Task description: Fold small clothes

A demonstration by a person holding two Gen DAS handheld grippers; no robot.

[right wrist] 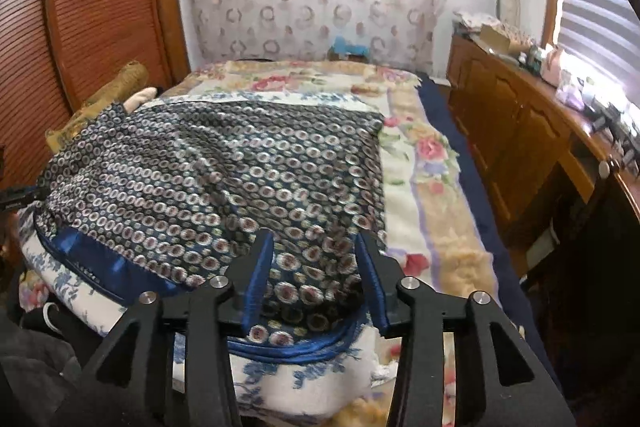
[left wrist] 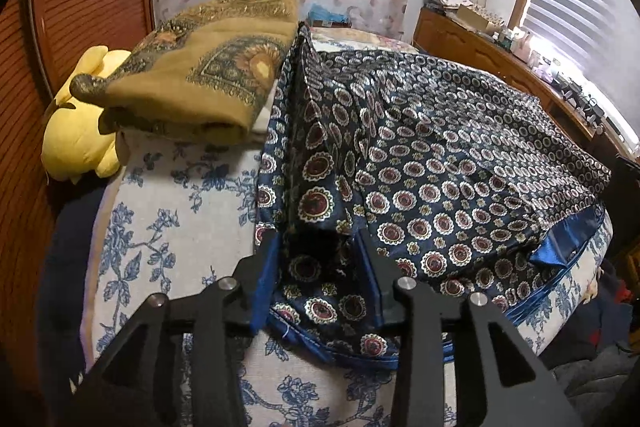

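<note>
A navy cloth (left wrist: 440, 167) printed with round red-and-white medallions and edged in blue satin (left wrist: 560, 247) lies spread over the bed. My left gripper (left wrist: 318, 239) is low over its near left corner. Its jaws stand apart, and a rumpled fold of the cloth lies loose between them without being pressed. In the right wrist view the same cloth (right wrist: 220, 163) stretches away to the left. My right gripper (right wrist: 314, 235) hovers over the near right corner, also open, with cloth under and between the blue pads (right wrist: 260, 267) but not pinched.
A folded olive paisley cloth (left wrist: 208, 75) rests on the bed's left side beside a yellow pillow (left wrist: 80, 139). The bed cover (left wrist: 168, 227) is white with blue flowers, and a floral blanket (right wrist: 424, 155) lies further back. A wooden dresser (right wrist: 520, 131) runs along the right, a louvred door (right wrist: 80, 27) along the left.
</note>
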